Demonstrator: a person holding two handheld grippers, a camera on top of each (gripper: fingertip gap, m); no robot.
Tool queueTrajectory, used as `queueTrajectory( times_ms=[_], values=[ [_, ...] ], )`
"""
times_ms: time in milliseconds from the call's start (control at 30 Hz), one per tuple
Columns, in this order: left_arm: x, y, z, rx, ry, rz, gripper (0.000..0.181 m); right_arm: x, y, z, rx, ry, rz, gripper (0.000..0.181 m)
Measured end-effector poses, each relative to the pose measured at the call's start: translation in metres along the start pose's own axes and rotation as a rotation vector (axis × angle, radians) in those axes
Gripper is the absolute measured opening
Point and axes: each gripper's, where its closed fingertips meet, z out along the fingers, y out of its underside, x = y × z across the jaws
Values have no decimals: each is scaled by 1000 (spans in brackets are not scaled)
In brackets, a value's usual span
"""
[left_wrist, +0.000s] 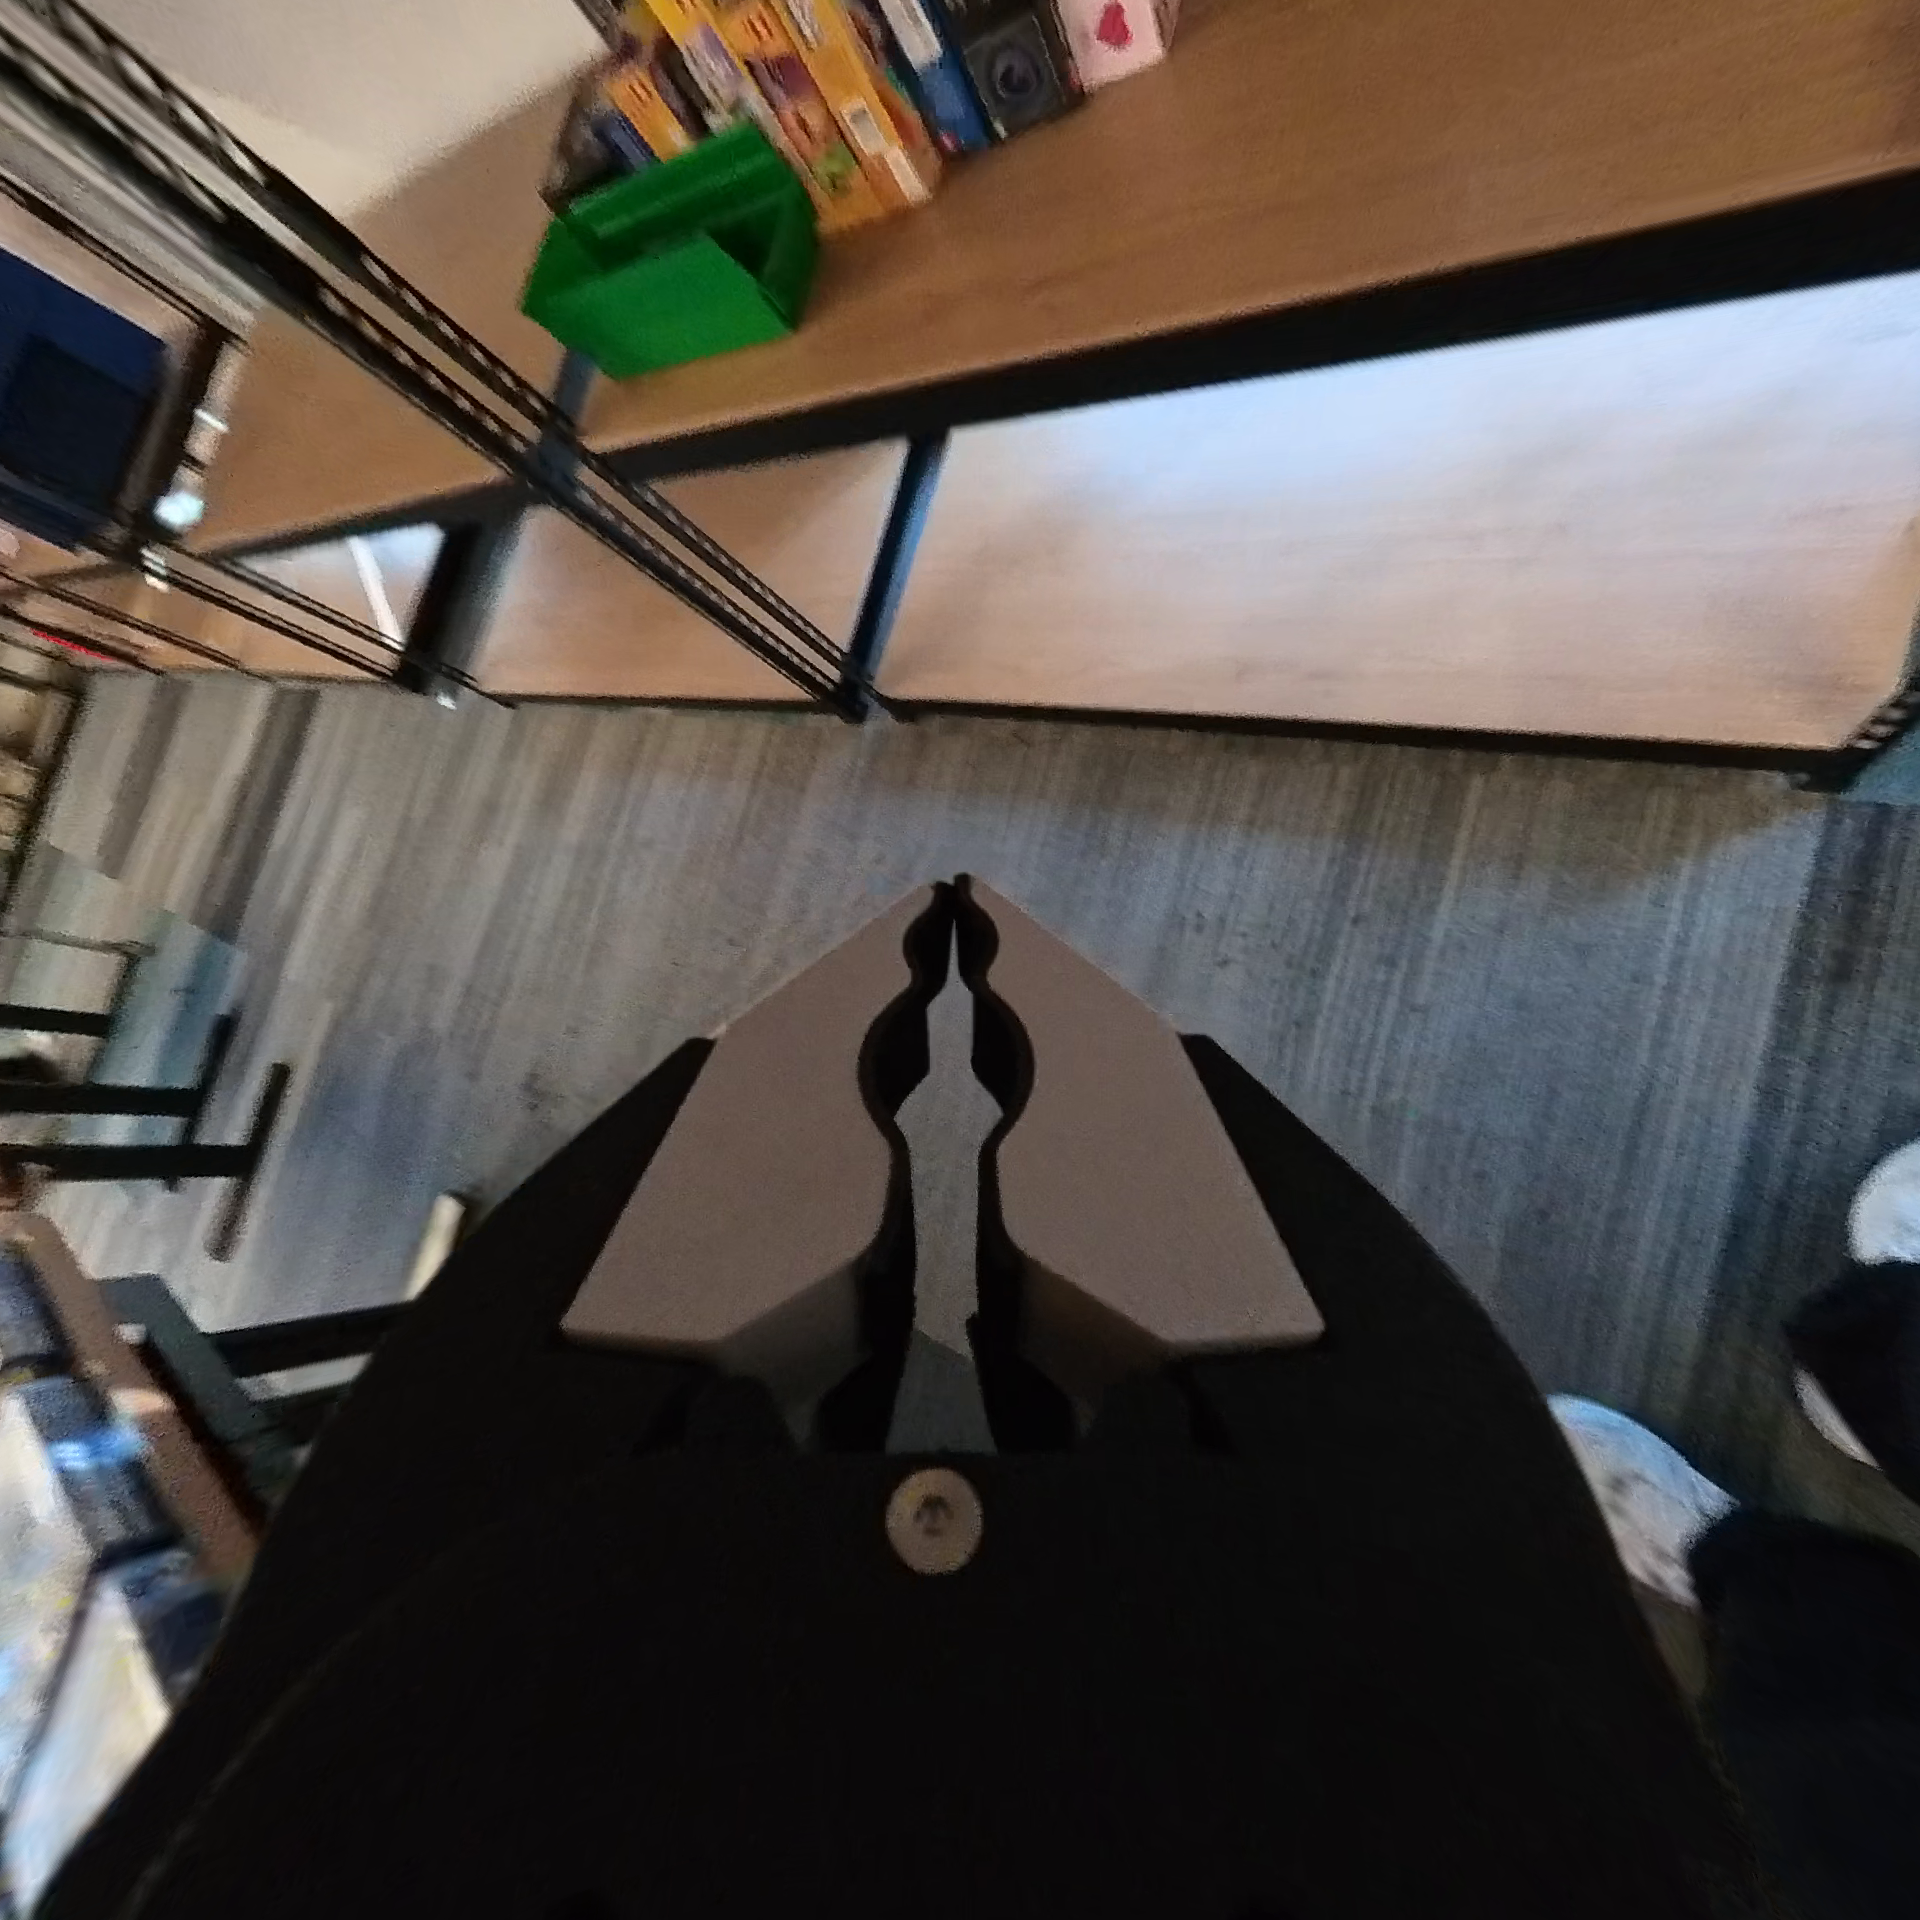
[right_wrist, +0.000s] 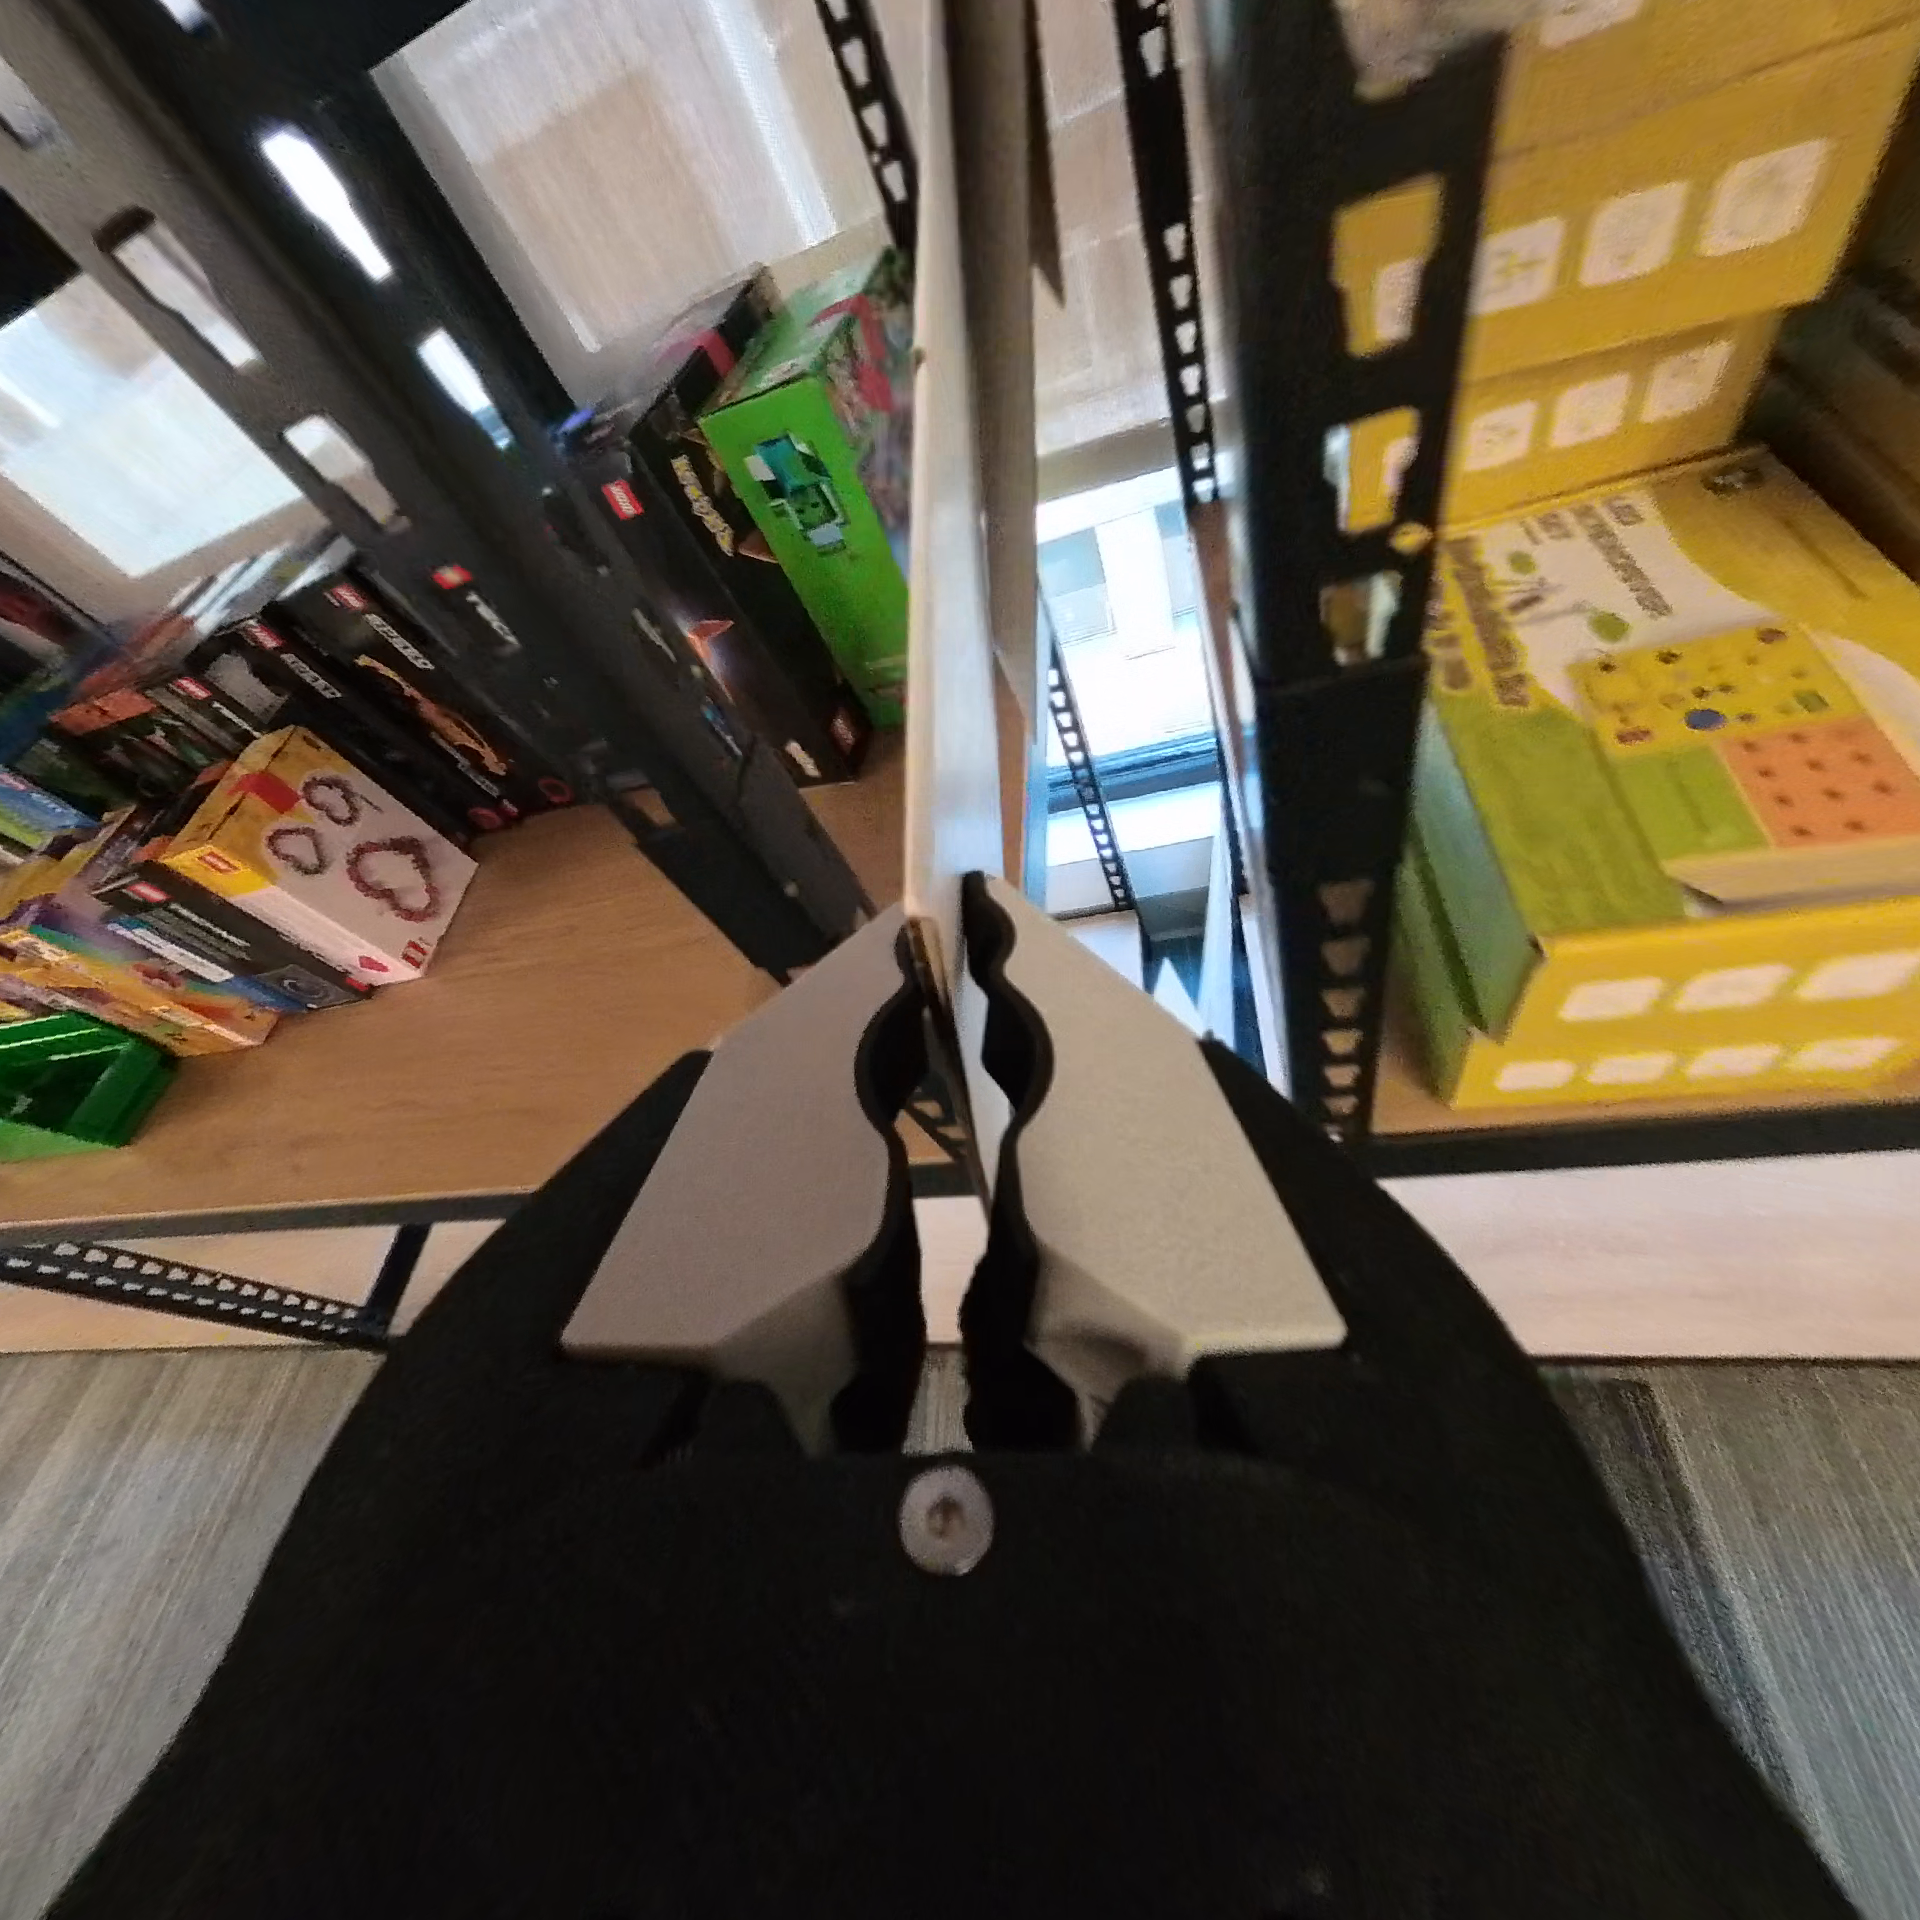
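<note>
Right gripper (right_wrist: 943, 914) has its jaws pinched on the lower edge of a thin white board (right_wrist: 961, 540) that stands upright between the shelving bays; left gripper (left_wrist: 954, 902) is closed on nothing, fingertips touching, above the grey floor (left_wrist: 1351, 935). Black shelving upright (right_wrist: 1340, 582) stands just right of the board; yellow boxes (right_wrist: 1662, 644) fill the right shelf; a green bin (left_wrist: 675, 265) sits beside upright boxes (left_wrist: 831, 94) on the wooden shelf (left_wrist: 1351, 218).

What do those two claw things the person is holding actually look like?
Both look alike. The left claw and right claw each have a broad matte black body, one silver screw, two pale grey wedge fingers and wavy black inner pads. No cables or sleeves show.
</note>
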Motion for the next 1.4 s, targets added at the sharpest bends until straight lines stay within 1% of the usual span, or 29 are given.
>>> queueTrajectory(
  times_ms=[67,133,233,300,367,433,500,567,633,733,833,933,1000,1067,1133,1167,1233,1267,1300,1333,1367,1400],
  values=[
    [14,35,-6,-30,67,-53,0,12,0,-19,28,17,-9,2],
    [32,74,-14,-69,130,-84,0,27,2,-35,20,30,-29,2],
    [64,129,-30,-143,224,-91,0,52,18,-53,-51,29,-12,1],
    [87,152,-40,-162,301,-98,1,68,42,-65,-126,33,-40,1],
    [112,165,-48,-168,389,-97,7,82,80,-77,-233,24,-51,1],
    [138,171,-54,-172,503,-97,15,94,123,-92,-354,17,-86,2],
    [160,169,-61,-171,613,-98,21,104,167,-109,-480,3,-145,1],
    [174,162,-66,-153,694,-75,25,109,205,-126,-598,-29,-235,0],
    [182,155,-68,-122,739,-28,27,104,228,-140,-656,-85,-299,1],
    [191,139,-70,-67,799,43,31,74,245,-159,-687,-245,-441,2],
    [202,113,-76,12,879,113,41,34,247,-177,-680,-421,-626,2],
    [214,77,-79,124,917,241,60,-23,239,-200,-638,-641,-738,3],
    [219,47,-77,216,901,340,72,-61,227,-219,-600,-792,-819,3],
    [217,17,-69,302,848,442,81,-98,212,-241,-563,-955,-888,3],
    [212,-5,-59,344,835,521,85,-129,197,-261,-546,-1102,-924,3],
    [210,-9,-55,340,850,548,87,-143,190,-273,-543,-1182,-929,3],
    [208,-6,-52,314,920,596,83,-165,178,-294,-535,-1328,-939,3],
    [208,1,-54,299,968,622,73,-174,174,-304,-545,-1391,-936,2],
    [211,14,-61,273,1045,652,54,-181,172,-309,-548,-1432,-933,2],
    [214,29,-71,237,1137,674,28,-186,172,-311,-554,-1460,-936,2],
    [218,42,-77,199,1198,667,21,-186,178,-312,-586,-1484,-958,2],
    [221,53,-81,153,1245,627,8,-185,185,-311,-614,-1509,-946,2]
  ],
)
